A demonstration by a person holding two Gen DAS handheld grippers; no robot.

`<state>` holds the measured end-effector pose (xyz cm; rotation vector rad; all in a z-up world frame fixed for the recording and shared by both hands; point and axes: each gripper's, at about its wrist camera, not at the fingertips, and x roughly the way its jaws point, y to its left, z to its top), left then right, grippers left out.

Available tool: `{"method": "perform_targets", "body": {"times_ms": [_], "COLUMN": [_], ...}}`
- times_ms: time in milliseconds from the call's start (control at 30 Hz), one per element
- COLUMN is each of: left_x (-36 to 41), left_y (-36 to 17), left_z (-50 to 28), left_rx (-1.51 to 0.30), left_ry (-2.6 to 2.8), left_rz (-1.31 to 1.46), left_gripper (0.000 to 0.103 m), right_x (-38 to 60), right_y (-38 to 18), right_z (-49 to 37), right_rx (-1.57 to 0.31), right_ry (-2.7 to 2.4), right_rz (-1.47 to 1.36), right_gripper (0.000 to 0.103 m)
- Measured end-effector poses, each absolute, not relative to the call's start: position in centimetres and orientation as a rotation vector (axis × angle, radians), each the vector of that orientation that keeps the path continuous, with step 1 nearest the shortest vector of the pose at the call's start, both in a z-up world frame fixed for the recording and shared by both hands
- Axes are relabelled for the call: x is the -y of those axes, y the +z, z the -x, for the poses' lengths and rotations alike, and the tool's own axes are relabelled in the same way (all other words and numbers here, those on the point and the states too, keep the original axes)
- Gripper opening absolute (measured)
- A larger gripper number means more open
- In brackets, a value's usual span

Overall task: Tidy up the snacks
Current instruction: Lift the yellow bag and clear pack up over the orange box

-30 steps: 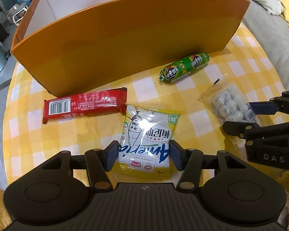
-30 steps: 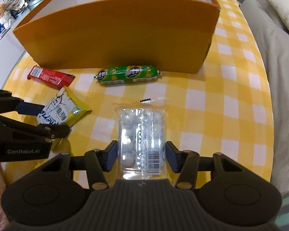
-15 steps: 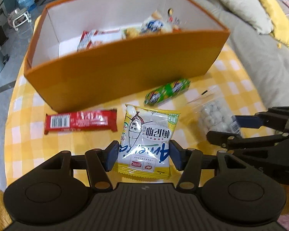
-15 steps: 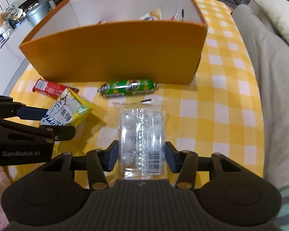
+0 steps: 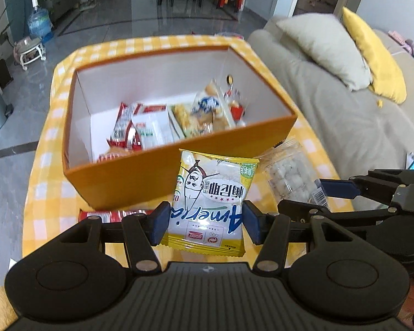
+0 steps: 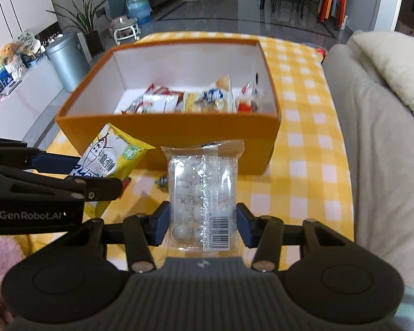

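Observation:
My left gripper (image 5: 205,224) is shut on a yellow and white snack packet (image 5: 211,198) and holds it raised in front of the orange box (image 5: 118,178). My right gripper (image 6: 202,226) is shut on a clear bag of white candy balls (image 6: 204,190), also raised before the box (image 6: 162,127). The box holds several snack packets (image 5: 151,129). The yellow packet also shows in the right wrist view (image 6: 110,157), and the candy bag in the left wrist view (image 5: 289,176). A red bar (image 5: 110,215) lies on the cloth below the left gripper.
The table has a yellow checked cloth (image 6: 303,165). A grey sofa (image 6: 378,143) with cushions stands on the right. A grey bin (image 6: 66,58) and a water bottle (image 6: 136,7) stand on the floor beyond the table.
Both grippers have risen with their packets, from table level to above the box's near rim. The inside of the box has come into view.

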<state>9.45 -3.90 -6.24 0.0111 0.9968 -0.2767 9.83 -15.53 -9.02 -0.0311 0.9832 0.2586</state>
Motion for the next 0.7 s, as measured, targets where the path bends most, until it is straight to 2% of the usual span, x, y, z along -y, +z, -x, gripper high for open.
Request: {"method": "perform_targets", "body": {"times_ms": [300,700], "left_x": [2.7,1.0], "left_y": [-3.6,-2.9], "left_z": [-11.8,-16.7], "left_rx": [-0.938,-0.95], "left_ry": [-0.255,-0.238], "left_rz": [-0.002,-0.068], "left_gripper": [0.064,0.064], "right_x": [14.7,12.1], "right_y": [-6.0,-4.6], "right_z": [-11.6,-17.4], "right_rx": [-0.913,-0.878], "right_ry": [0.288,0.333], "right_rz": [0.052,0.137], "right_gripper": [0.048,0.048]}}
